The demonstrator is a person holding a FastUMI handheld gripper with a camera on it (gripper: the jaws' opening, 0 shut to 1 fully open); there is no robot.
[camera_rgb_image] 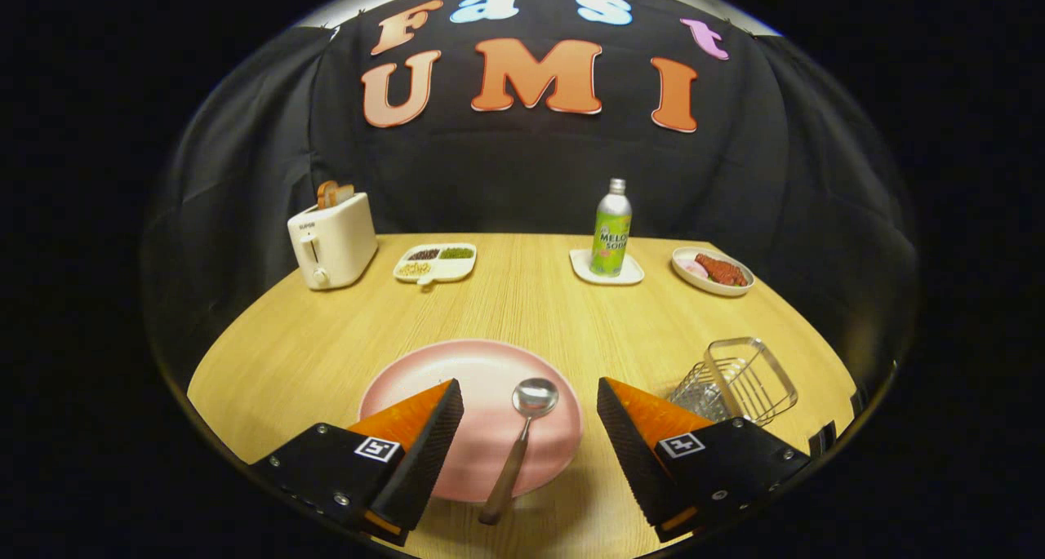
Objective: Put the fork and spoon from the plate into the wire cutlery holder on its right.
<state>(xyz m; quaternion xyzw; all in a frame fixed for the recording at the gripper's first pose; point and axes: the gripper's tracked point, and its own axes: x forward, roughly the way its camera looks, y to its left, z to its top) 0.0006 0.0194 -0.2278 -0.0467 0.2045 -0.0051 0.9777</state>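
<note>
Spoon point(522, 436) lies on the pink plate point(424, 379), bowl up toward the far side, handle running back over the plate's near rim between the fingers. Far left on the wooden tabletop point(522, 306) stands a white toaster point(332, 239) with bread in its slots, then a divided snack dish point(435, 262). The gripper point(531, 416) hangs over the plate with its fingers spread wide, gripping nothing. Further right, a soda bottle point(612, 228) stands on a small white tray point(606, 269), beside an oval dish of food point(712, 271). The wire cutlery holder point(739, 379) (seemingly empty) sits just right of the plate, beyond the right finger.
</note>
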